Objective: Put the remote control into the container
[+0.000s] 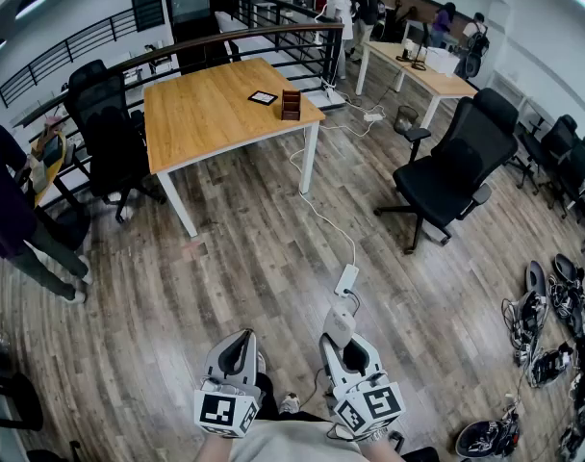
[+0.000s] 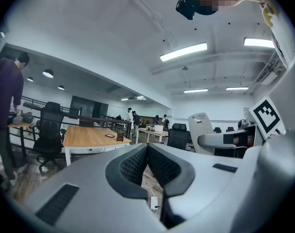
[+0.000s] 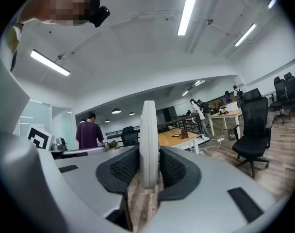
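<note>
My right gripper [image 1: 341, 340] is shut on a white remote control [image 1: 339, 326], low in the head view. In the right gripper view the remote control [image 3: 149, 140] stands edge-on between the dark pads [image 3: 124, 166]. My left gripper [image 1: 237, 349] is beside it, shut with nothing in it; its ribbed pads [image 2: 135, 164] meet. The container, a small brown box [image 1: 291, 104], stands far off near the right edge of a wooden table [image 1: 211, 114]. The same box [image 3: 185, 134] shows small in the right gripper view.
A flat black square item [image 1: 263, 97] lies next to the box. A power strip [image 1: 346, 279] with a white cable lies on the wood floor ahead. A black office chair [image 1: 451, 176] stands at right, and a person in dark purple [image 1: 9, 210] at left. Loose gear [image 1: 552, 325] is piled far right.
</note>
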`<state>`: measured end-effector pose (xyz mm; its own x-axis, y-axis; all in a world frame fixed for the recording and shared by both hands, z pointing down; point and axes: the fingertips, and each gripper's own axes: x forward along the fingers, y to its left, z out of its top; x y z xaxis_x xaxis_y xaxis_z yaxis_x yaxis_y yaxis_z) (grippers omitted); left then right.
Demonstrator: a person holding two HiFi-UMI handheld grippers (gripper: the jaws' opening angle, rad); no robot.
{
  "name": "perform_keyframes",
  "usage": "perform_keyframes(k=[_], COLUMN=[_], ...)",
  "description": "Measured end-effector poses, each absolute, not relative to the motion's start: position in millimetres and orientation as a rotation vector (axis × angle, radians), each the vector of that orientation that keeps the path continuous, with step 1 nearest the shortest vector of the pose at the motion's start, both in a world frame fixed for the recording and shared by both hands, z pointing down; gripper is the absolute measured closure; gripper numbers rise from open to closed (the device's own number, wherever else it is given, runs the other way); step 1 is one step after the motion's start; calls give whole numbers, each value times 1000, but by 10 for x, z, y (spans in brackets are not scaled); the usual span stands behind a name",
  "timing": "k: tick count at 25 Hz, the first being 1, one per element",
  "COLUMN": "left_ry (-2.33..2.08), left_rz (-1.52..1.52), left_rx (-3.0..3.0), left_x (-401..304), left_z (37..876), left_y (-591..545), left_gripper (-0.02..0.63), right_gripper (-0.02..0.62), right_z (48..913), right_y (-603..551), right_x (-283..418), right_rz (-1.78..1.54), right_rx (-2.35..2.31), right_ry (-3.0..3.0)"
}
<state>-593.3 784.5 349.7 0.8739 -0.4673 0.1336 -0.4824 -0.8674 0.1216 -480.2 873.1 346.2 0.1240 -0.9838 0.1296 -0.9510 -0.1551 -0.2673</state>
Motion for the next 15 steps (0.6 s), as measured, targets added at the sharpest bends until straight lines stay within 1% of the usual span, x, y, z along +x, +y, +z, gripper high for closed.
perform_keyframes(k=[6, 15], left_ry=[-756, -689], left_rz=[156, 116], left_rx=[2892, 2902], left_x=[-5776, -5265], left_z=[3628, 3556], left_y=[7362, 6247], left_gripper=[592, 592], right_gripper=[466, 466], right_z=[3584, 3522], right_y=[8309, 7287], right_x=[-4673, -4201], right_rz=[-438, -430], right_rx=[-2277, -2341], right_ry=[1980, 1938])
